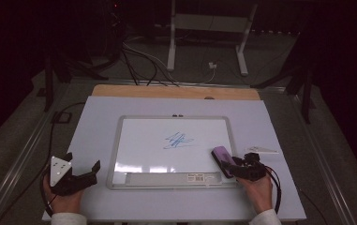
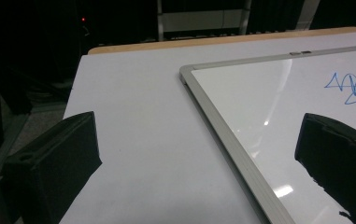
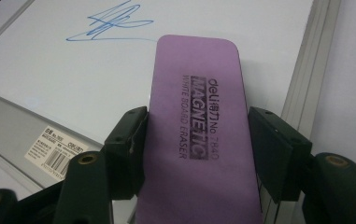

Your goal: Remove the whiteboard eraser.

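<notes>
The purple eraser (image 3: pixel 196 135) is being held clamped in the right gripper (image 1: pixel 241 168) over the whiteboard's (image 1: pixel 143 140) lower right corner. The left gripper (image 1: pixel 75 176) is being rested apart, beside the frame. Judged next: eraser to be carried onto the blue scribble (image 1: pixel 178 139) and wiped.

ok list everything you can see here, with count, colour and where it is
whiteboard: 1, white with grey frame, middle of table
scribble: 1, blue, centre of whiteboard
eraser: 1, purple, between right gripper's fingers over the board's near right corner
label: 1, white barcode sticker, on board's tray
table: 1, white top
left gripper: 1, black, open, left of board
right gripper: 1, black, shut on eraser
hands: 2, near table edge
</notes>
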`<state>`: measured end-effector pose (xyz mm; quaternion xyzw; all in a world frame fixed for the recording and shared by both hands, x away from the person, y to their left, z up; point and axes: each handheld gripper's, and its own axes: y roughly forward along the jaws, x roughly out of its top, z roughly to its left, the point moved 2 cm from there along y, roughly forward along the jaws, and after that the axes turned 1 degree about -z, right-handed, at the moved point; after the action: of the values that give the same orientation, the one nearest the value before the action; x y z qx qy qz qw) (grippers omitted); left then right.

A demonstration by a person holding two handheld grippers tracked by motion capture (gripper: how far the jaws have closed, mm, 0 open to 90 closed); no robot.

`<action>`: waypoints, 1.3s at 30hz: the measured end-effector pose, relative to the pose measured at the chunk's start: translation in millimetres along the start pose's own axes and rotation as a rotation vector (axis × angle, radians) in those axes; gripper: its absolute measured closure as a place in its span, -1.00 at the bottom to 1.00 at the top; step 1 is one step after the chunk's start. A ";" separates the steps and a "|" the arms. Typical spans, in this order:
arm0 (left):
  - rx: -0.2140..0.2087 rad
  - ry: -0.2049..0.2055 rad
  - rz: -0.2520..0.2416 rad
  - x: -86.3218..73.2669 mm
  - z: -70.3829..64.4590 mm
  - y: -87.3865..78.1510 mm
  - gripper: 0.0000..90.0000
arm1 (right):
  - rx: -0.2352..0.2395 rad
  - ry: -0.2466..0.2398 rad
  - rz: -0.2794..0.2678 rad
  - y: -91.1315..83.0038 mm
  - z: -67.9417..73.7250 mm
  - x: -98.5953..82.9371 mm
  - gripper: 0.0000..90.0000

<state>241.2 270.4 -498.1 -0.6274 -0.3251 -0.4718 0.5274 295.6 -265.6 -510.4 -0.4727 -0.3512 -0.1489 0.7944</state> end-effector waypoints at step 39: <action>0.005 -0.001 0.004 -1.7 0.7 0.0 -0.98 | 0.024 -0.064 -0.125 -13.6 17.7 42.8 -0.09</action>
<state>240.7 271.2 -499.7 -0.6271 -0.3254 -0.4696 0.5295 310.9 -253.2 -466.2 -0.4448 -0.4069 -0.1790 0.7775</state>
